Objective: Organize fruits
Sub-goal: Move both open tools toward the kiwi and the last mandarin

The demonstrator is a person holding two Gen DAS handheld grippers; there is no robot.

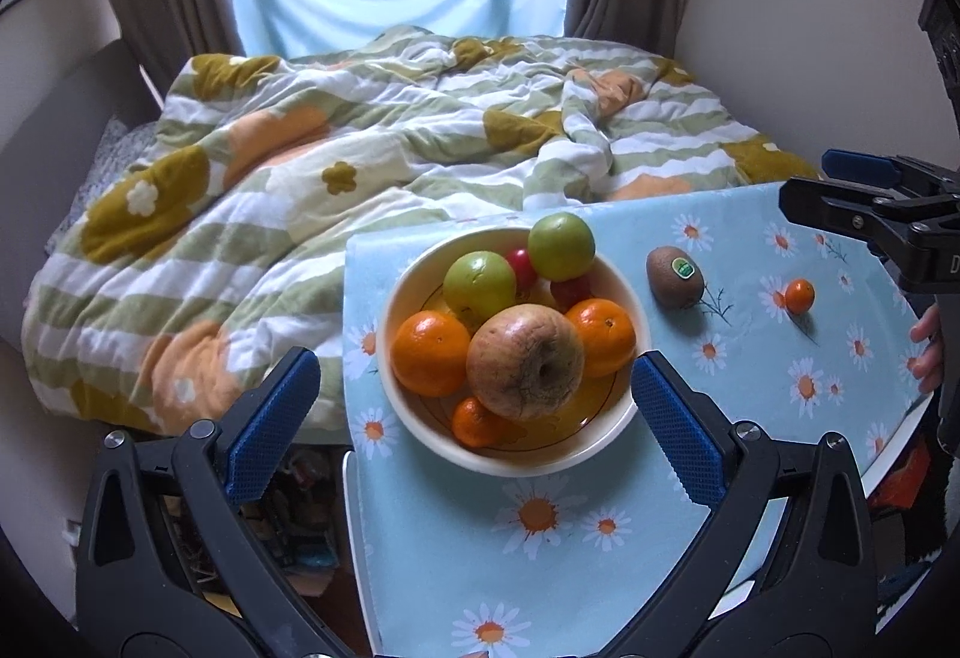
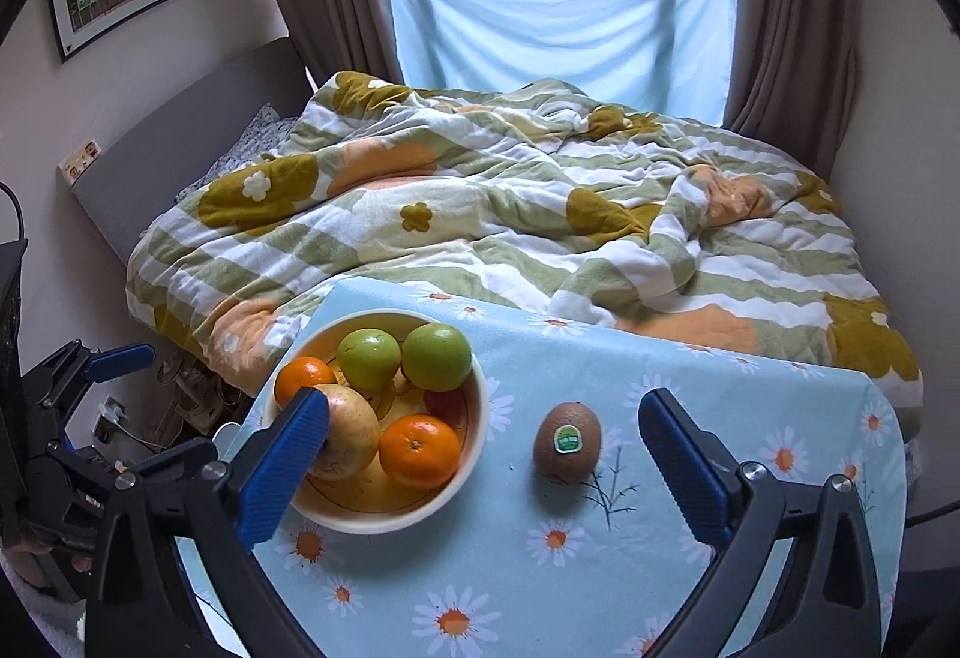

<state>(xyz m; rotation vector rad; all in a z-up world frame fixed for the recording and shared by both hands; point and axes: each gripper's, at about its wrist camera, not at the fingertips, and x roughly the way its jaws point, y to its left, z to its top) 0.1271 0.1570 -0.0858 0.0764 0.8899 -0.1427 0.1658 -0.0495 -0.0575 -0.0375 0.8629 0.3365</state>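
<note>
A cream bowl [image 1: 630, 298] on the daisy-print table holds two green apples, oranges, a brownish apple [image 1: 525, 361] and small red fruits. It also shows in the right wrist view [image 2: 474, 436]. A kiwi with a green sticker [image 1: 675, 276] [image 2: 567, 440] lies on the cloth right of the bowl. A small orange [image 1: 799, 296] lies further right. My left gripper [image 1: 474, 406] is open and empty, its jaws on either side of the bowl. My right gripper [image 2: 480, 454] is open and empty, above the table with the kiwi between its fingers; it also shows at the right edge of the left wrist view [image 1: 864, 214].
The table [image 2: 600, 568] carries a light blue daisy cloth and stands against a bed with a striped flowered duvet [image 2: 480, 214]. Clutter lies on the floor left of the table [image 1: 294, 526]. Curtains and a window are behind the bed.
</note>
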